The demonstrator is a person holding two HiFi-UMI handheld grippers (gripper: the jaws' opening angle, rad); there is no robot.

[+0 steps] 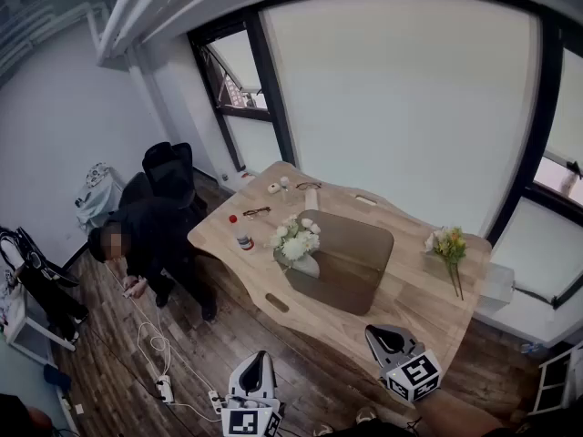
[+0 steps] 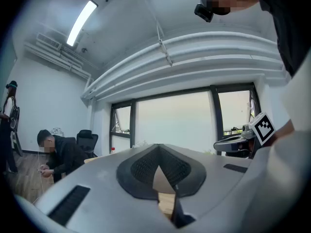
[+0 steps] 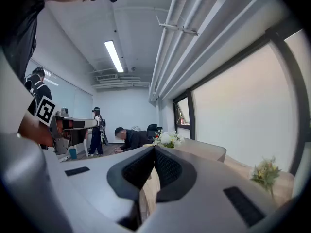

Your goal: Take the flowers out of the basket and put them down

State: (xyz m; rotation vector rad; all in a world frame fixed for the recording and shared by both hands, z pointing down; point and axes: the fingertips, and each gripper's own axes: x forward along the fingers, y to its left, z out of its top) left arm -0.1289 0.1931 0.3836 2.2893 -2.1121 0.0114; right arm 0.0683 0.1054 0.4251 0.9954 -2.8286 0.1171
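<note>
Flowers, a bunch of white and cream blooms with green leaves [image 1: 296, 238], are sitting at the 9 o'clock edge of the taupe, rounded-rectangular basket [image 1: 360, 244], well apart from both grippers.

The left gripper [image 2: 158, 152] is pointing level, its dark ribbed jaws pressed together at the tips and pinching nothing. The right gripper [image 3: 153, 152] is dipping slightly, its jaws also pressed together and carrying nothing. Both are hovering off the near edge of the pale, wavy-edged wooden table [image 1: 410, 299].

From the right gripper, the basket is lying at about 11 o'clock. A second bunch of yellow-cream flowers on long green stems [image 1: 446, 242] is lying flat on the wood at about 1 o'clock. A small red-capped bottle [image 1: 243, 235] is standing just off the white bunch at its 9 o'clock.

At this range I cannot tell whether the white bunch is resting fully inside the basket or leaning on its rim.

Judging from here, the main risks are these:
- Arriving with the jaws closed would shove the blooms rather than take them.
- Closing on the heads instead of the stems would crush them.
- Lifting at a slant could snag the stems on the rim, dragging or tipping the basket.
- A wide sweep from the left could be knocking the bottle over.
</note>
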